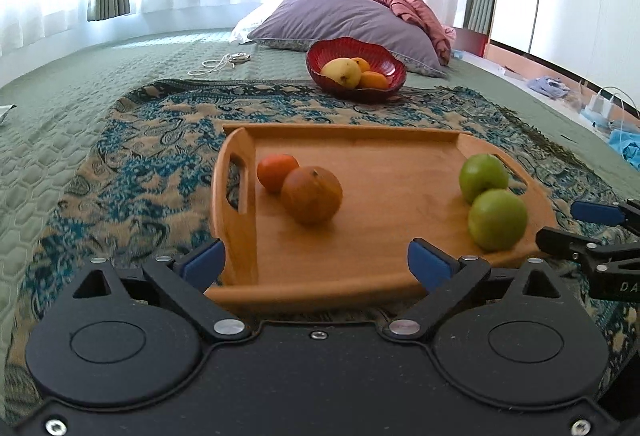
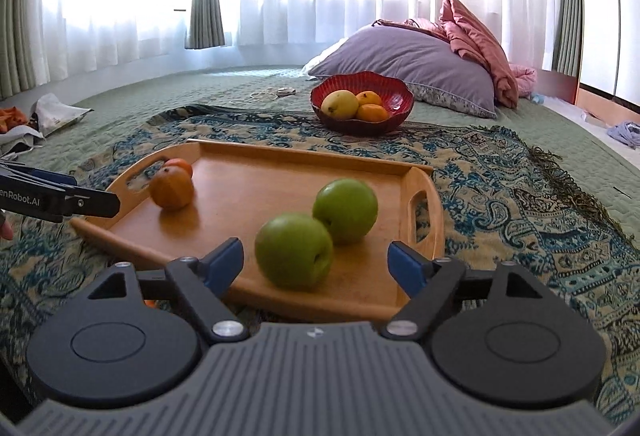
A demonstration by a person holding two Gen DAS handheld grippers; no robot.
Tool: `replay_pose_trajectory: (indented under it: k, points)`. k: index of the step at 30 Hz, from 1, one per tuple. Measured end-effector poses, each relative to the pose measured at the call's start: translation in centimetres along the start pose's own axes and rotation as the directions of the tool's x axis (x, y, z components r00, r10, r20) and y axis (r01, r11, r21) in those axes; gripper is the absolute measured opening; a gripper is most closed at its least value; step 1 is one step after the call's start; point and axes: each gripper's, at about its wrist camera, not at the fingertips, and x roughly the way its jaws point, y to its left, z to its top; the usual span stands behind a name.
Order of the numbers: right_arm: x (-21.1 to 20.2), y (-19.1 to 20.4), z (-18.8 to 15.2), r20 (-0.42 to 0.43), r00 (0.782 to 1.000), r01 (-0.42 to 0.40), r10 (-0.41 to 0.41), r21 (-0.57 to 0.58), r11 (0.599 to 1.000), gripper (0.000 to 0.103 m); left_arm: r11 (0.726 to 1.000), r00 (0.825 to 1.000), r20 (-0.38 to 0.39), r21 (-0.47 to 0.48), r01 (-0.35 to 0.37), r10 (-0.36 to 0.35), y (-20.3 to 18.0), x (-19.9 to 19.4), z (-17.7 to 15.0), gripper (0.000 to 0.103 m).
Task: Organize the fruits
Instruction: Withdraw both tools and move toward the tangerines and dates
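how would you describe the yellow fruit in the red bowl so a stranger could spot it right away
Find the red bowl on the patterned cloth, past the far edge of the wooden tray and in front of the purple pillow. Three fruits sit in it. The yellow fruit lies on the left, the largest and palest, beside two smaller oranges.

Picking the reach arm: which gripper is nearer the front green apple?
Right. The right gripper is open right in front of the front green apple, nearly straddling it. The left gripper is open at the wooden tray's near-left edge, farther away.
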Motion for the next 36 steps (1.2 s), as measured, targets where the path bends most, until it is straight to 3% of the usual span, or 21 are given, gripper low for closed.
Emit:
replay_pose_trajectory:
  k: [19,36]
  points:
    - [-2.6,0.7,-5.1,0.021,1.0,-0.003,0.001,0.077,0.997,0.094,0.999,0.999,0.014,-0.017,-0.044,0.044,-3.3,-1.5,-5.5,0.103]
    - [-3.2,2.3,-7.9,0.01,1.0,0.029,-0.029,0.036,0.999,0.099,0.999,0.999,-0.004,-0.02,-0.046,0.046,-4.8,-1.1,-8.1,0.103]
